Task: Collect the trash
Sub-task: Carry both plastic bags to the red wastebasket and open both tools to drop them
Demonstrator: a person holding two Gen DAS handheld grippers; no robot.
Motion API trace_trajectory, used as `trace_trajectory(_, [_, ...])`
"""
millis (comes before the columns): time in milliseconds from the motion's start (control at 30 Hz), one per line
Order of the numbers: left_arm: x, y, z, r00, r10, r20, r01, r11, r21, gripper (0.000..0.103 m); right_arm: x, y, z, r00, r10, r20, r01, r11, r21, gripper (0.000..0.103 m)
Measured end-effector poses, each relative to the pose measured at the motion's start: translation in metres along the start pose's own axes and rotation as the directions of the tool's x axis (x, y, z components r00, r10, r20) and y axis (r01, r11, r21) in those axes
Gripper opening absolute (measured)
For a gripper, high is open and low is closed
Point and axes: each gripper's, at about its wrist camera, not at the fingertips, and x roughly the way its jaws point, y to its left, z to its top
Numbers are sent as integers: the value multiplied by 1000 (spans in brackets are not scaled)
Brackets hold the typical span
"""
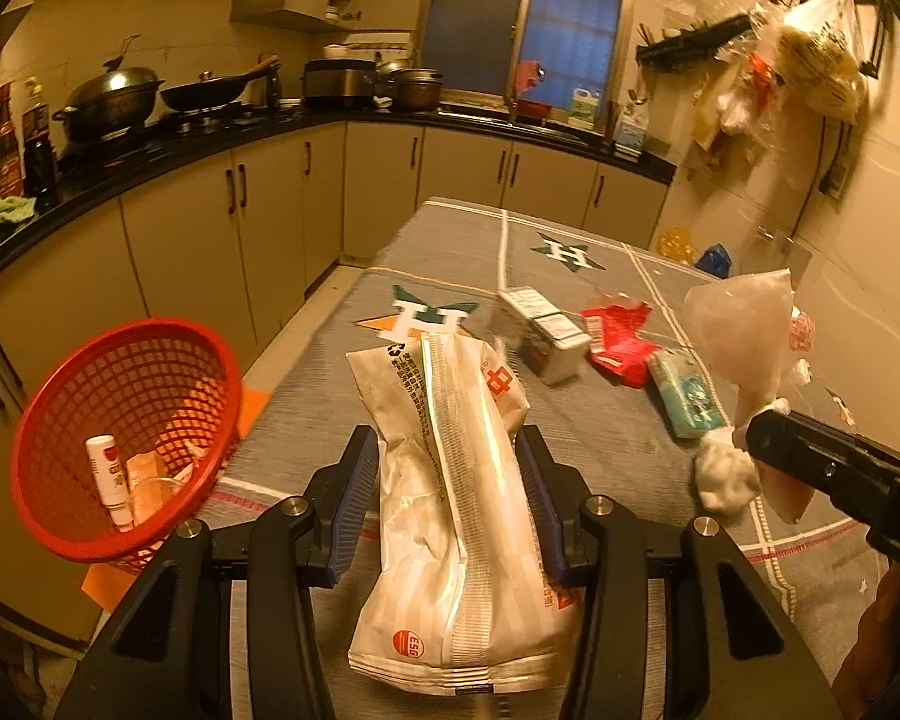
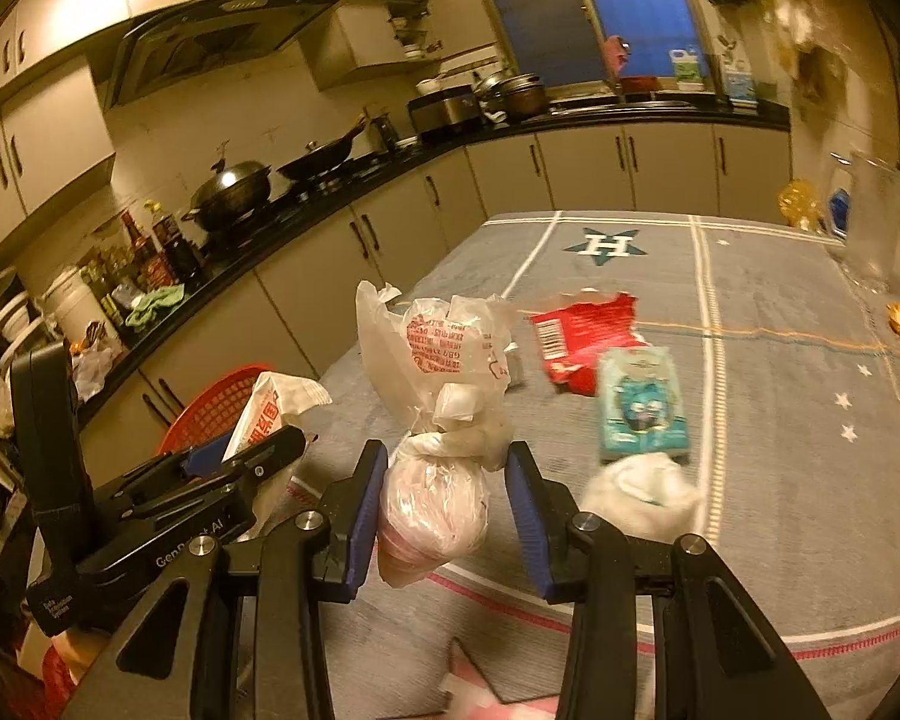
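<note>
My left gripper [image 1: 447, 444] is shut on a long white paper food bag [image 1: 444, 384], its blue pads pressing both sides. The bag is held above the grey tablecloth [image 1: 306, 420]. A red mesh basket [image 1: 168, 327] stands to the left beside the table and holds a small white bottle [image 1: 111, 480] and other scraps. My right gripper [image 2: 447, 456] is shut on a knotted clear plastic bag [image 2: 432, 510] with pinkish contents. In the left wrist view the right gripper [image 1: 750, 438] and its plastic bag [image 1: 738, 324] hang at the right. In the right wrist view the left gripper [image 2: 246, 450] shows at the left with the paper bag [image 2: 270, 414].
On the cloth lie a red wrapper [image 2: 582, 336], a teal packet [image 2: 642, 414], a crumpled white tissue [image 2: 642, 492] and a small white carton [image 1: 540, 330]. A black counter [image 1: 210, 144] with pans runs along the left and back. Bags hang on the right wall [image 1: 810, 60].
</note>
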Motion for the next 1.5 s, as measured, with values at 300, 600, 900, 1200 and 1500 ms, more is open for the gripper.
trace_trajectory(300, [-7, 49, 4, 999, 48, 22, -47, 996, -73, 46, 31, 40, 10, 998, 42, -47, -45, 997, -67, 44])
trace_trajectory(600, [-27, 128, 17, 985, 163, 63, -150, 973, -174, 46, 65, 96, 26, 988, 117, -103, -131, 981, -142, 44])
trace_trajectory(900, [-17, 200, 14, 972, 236, 5, -226, 938, -263, 46, 119, 152, 35, 959, 204, -197, -238, 957, -164, 44])
trace_trajectory(1200, [1, 221, 2, 971, 233, -47, -237, 931, -278, 46, 178, 183, 38, 925, 242, -292, -286, 951, -117, 45])
trace_trajectory(1500, [9, 225, 3, 969, 237, -64, -245, 924, -292, 50, 208, 191, 40, 909, 260, -325, -298, 952, -72, 51])
